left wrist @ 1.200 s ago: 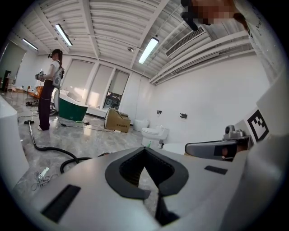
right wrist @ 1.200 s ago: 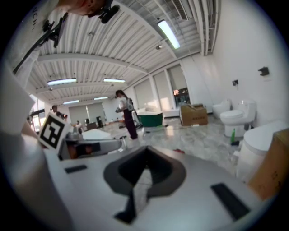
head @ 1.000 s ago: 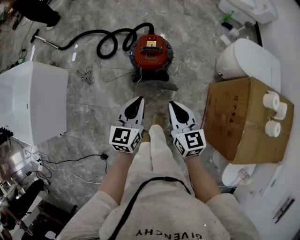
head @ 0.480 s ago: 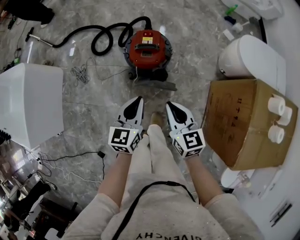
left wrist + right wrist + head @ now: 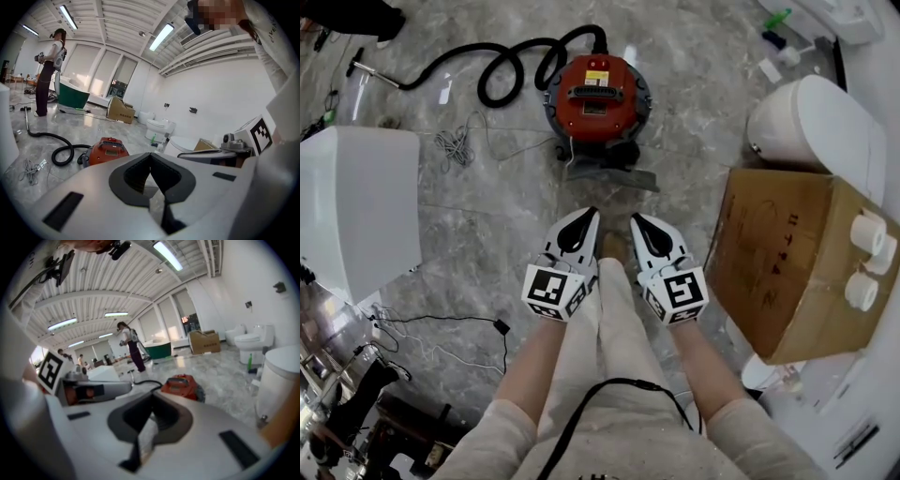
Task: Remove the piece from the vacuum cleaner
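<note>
On the grey marble floor ahead of us sits the round red vacuum cleaner [image 5: 598, 97], w/ its black ribbed hose [image 5: 502, 75] looping off to the left. A flat grey piece [image 5: 614, 174] lies against its near side. We hold the left gripper [image 5: 584, 217] & right gripper [image 5: 637, 221] side by side, well short of the vac. Both have jaws pressed together, nothing between them. On our right is a brown cardboard box [image 5: 787, 253] w/ three white paper rolls [image 5: 867, 262] along its right edge.
</note>
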